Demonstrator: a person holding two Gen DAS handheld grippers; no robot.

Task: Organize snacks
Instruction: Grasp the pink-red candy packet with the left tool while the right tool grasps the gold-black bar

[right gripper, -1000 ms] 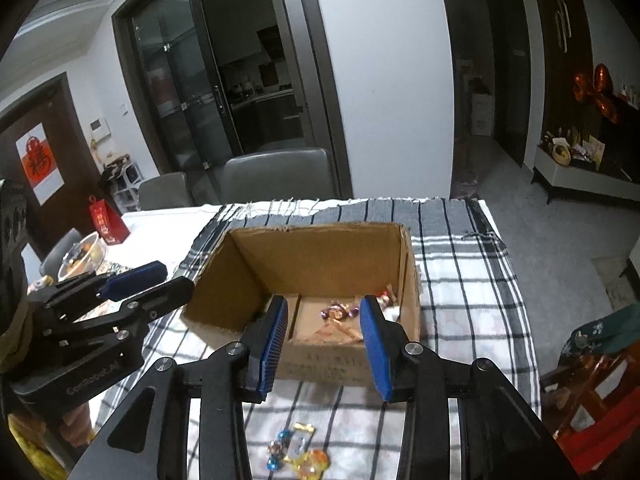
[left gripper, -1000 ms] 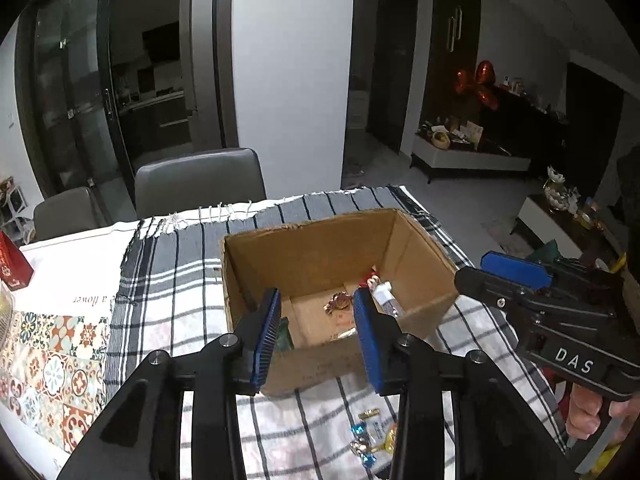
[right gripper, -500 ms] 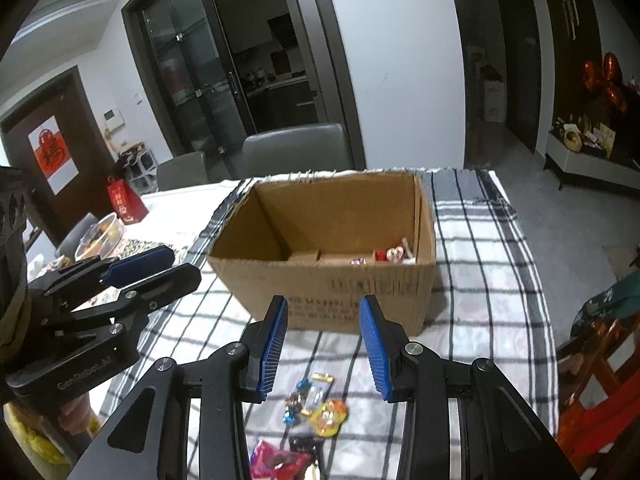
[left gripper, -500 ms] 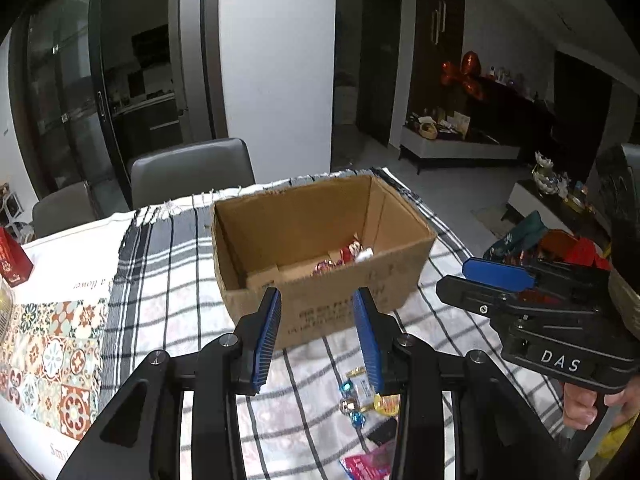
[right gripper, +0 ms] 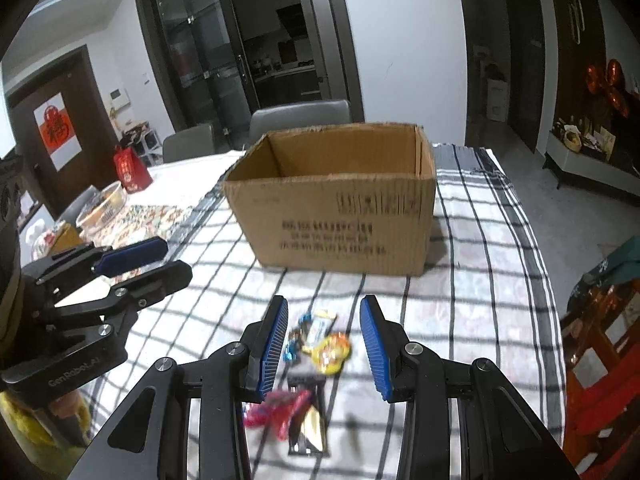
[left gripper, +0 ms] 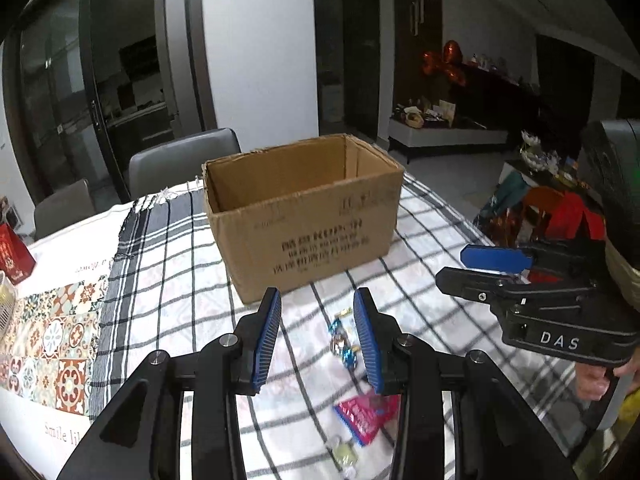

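Note:
An open brown cardboard box (left gripper: 320,216) (right gripper: 340,216) stands on the checked tablecloth; its inside is hidden from this low angle. Loose wrapped snacks lie in front of it: blue candies (left gripper: 344,344) (right gripper: 294,344), a yellow-orange candy (right gripper: 330,352), a pink packet (left gripper: 364,416) (right gripper: 280,408) and a dark gold-ended wrapper (right gripper: 310,424). My left gripper (left gripper: 316,342) is open and empty above the candies. My right gripper (right gripper: 324,346) is open and empty over the same pile. Each gripper shows in the other's view, the right (left gripper: 492,264) and the left (right gripper: 140,260).
Grey chairs (left gripper: 180,164) stand behind the table. A red box (left gripper: 12,256) (right gripper: 130,168) and a clear bowl (right gripper: 102,208) sit at the left on a patterned mat (left gripper: 44,344). The table edge drops off at the right (right gripper: 556,320).
Both grippers have pulled back and lowered from over the box to just above the snack pile. The box's inside has gone out of sight. Both stay open.

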